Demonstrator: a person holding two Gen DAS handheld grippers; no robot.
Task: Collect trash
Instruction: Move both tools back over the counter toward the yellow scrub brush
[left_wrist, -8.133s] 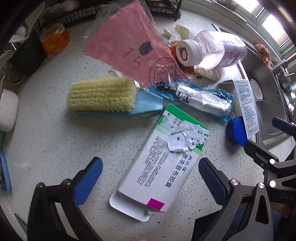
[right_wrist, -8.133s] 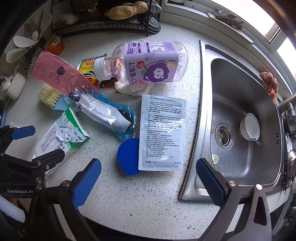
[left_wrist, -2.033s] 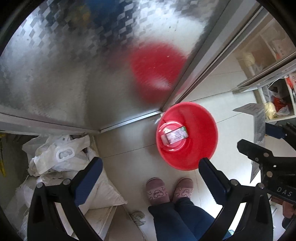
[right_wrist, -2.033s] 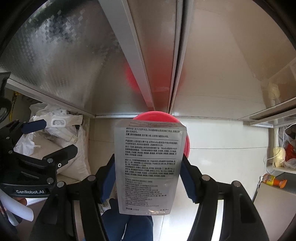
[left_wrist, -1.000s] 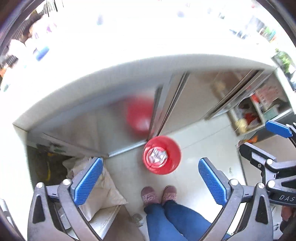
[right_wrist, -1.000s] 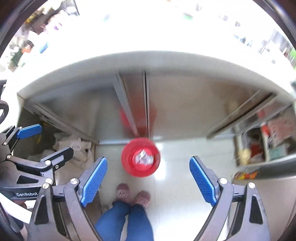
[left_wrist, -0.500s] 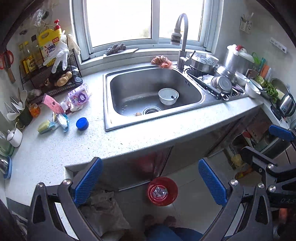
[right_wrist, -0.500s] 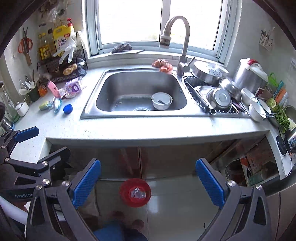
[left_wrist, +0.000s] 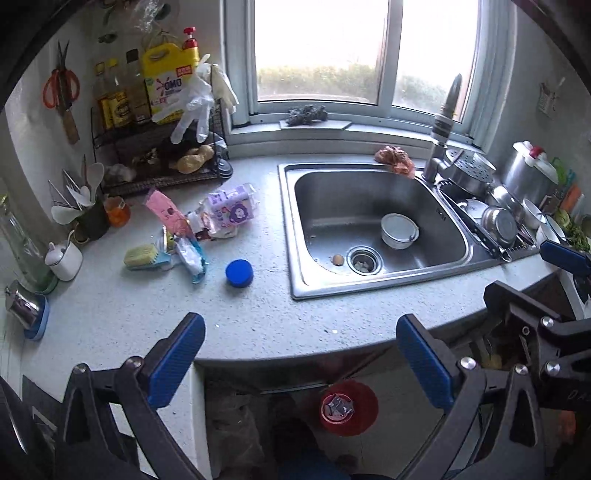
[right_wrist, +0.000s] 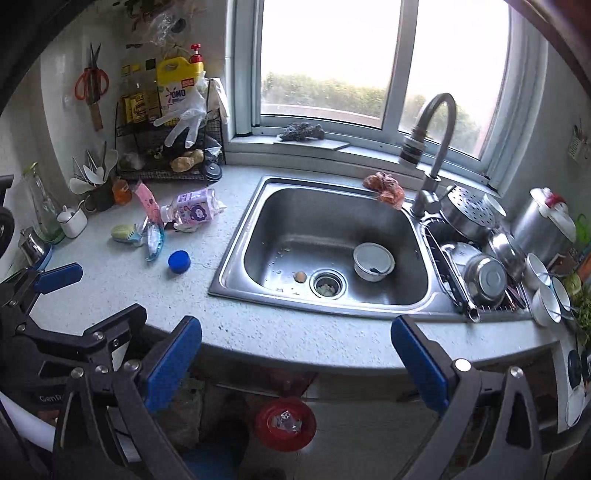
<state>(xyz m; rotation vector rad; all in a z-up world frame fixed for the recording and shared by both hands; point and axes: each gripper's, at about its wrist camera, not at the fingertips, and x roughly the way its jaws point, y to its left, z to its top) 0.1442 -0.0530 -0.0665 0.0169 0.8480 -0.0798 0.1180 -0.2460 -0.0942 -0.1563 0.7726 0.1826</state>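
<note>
Both grippers are held high in front of the counter. My left gripper (left_wrist: 301, 358) is open and empty. My right gripper (right_wrist: 295, 360) is open and empty. Trash lies on the counter left of the sink: a purple juice bottle (left_wrist: 231, 210) (right_wrist: 192, 210), a pink bag (left_wrist: 164, 214), a blue-edged foil wrapper (left_wrist: 192, 256) (right_wrist: 153, 236) and a blue cap (left_wrist: 239, 272) (right_wrist: 179, 261). A red bucket (left_wrist: 349, 408) (right_wrist: 286, 419) stands on the floor below the counter edge with paper pieces in it.
A steel sink (left_wrist: 373, 229) holds a white bowl (left_wrist: 399, 230). A yellow scrub brush (left_wrist: 140, 256) lies by the trash. A wire rack (left_wrist: 155, 147) with bottles stands at the back left. A dish rack with pots (right_wrist: 484, 273) sits right of the sink.
Both grippers rose from the floor bucket to above the counter. The right gripper let go of the printed packet, and the bucket now holds it with the box.
</note>
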